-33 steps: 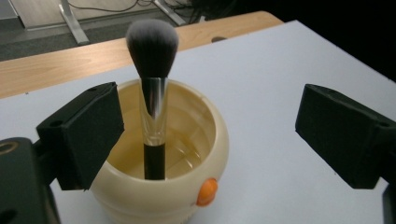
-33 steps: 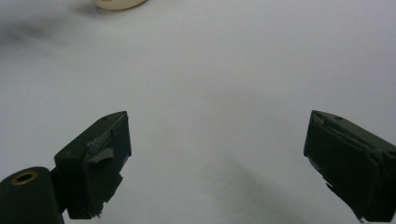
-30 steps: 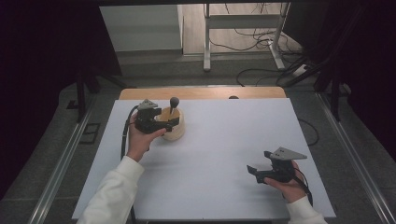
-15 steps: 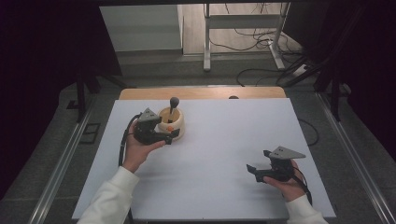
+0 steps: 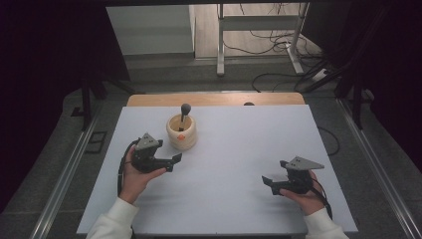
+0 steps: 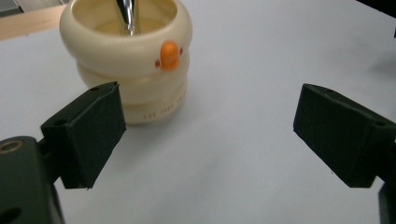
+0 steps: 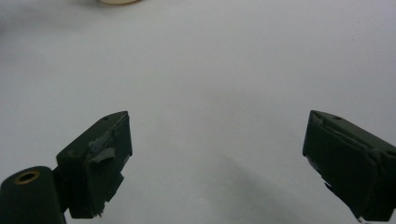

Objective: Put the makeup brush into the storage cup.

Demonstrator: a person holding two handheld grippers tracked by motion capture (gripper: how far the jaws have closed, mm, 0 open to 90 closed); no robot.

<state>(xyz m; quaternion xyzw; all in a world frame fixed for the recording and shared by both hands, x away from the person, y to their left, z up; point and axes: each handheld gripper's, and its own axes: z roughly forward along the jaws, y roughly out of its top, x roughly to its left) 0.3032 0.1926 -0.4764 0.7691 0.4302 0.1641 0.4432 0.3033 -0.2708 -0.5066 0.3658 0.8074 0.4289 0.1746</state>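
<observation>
Cup (image 5: 181, 132) sits on the white table (image 5: 239, 199), toward its far left, just beyond the left gripper (image 5: 171, 160). It is a squat cream pot of stacked rounded rings, with a small orange beak and two tiny dots for a face, plainly seen in the left gripper view (image 6: 128, 60). A line of small print runs round its base, too fine to read. Standing in it is a tool (image 5: 184, 113) with a dark round knob on top; in the left gripper view its shiny metal shaft (image 6: 127, 16) drops into the cup.

By my reading, the work with the cup and tool is between steps: the tool stands in the cup and neither gripper holds anything. The left gripper lies near the cup but apart from it, jaws spread wide, pointing past the cup's near side toward the table's middle. If the cup is to be handled again, the next move would call for swinging the jaws back to straddle the ringed wall, or rising over the rim to take the knob, without knocking the pot over.

Well apart, at the near right of the table, the right gripper (image 5: 272, 182) rests low in the person's hand, its jaws also wide with bare table between them.
</observation>
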